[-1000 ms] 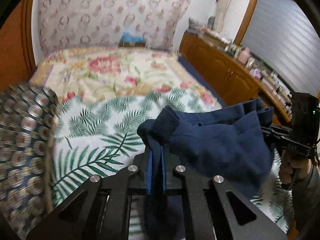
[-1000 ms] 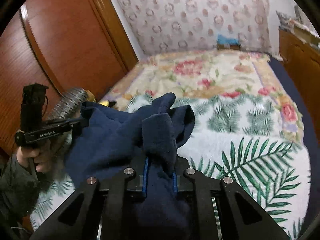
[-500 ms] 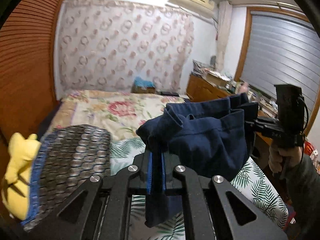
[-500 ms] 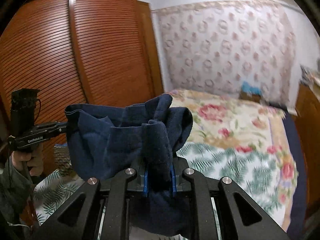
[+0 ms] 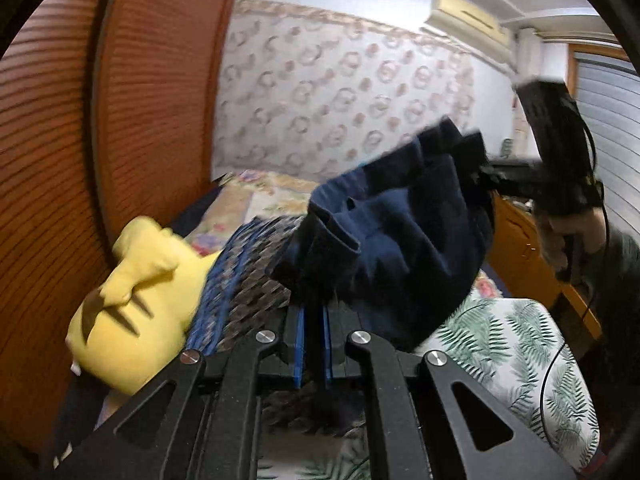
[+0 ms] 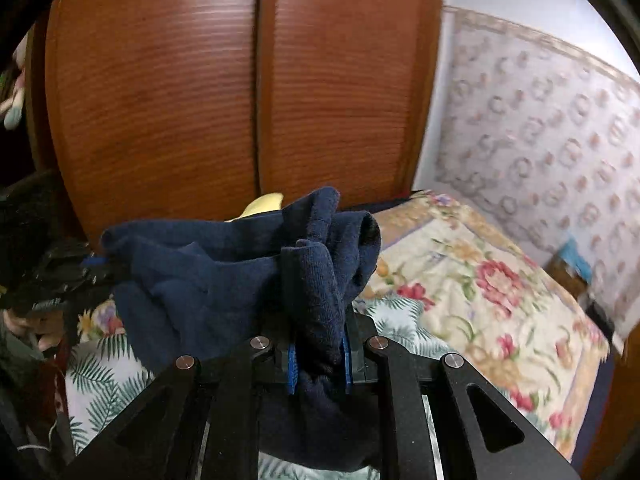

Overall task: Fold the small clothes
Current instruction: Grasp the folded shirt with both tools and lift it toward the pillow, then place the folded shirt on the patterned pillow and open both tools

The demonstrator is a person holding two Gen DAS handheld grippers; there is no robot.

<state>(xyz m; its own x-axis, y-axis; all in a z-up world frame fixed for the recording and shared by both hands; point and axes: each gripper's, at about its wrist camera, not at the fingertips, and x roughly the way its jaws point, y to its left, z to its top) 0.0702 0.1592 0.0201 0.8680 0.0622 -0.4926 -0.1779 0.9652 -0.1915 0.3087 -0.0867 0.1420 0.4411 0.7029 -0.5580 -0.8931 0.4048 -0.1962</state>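
Note:
A small navy blue garment [image 5: 396,248] hangs in the air between both grippers, above the bed. My left gripper [image 5: 314,344] is shut on one bunched end of it, blue pads pressed on the cloth. In the right wrist view the same navy garment [image 6: 224,280] sags from my right gripper [image 6: 318,356], which is shut on a thick fold at the other end. The right gripper [image 5: 484,172] also shows at the upper right of the left wrist view, held by a hand. The left gripper [image 6: 96,262] appears blurred at the left of the right wrist view.
A yellow plush toy [image 5: 136,300] and a patterned blue-grey pillow [image 5: 244,280] lie by the wooden wardrobe doors [image 6: 248,92]. The bed carries a fern-print sheet [image 5: 516,344] and a floral quilt [image 6: 488,292]. A wooden cabinet [image 5: 524,248] stands on the right.
Both grippers have lifted the navy garment up off the bed and swung left toward the wardrobe, rolling as they went. The plush toy and pillow came into view. Both grips held.

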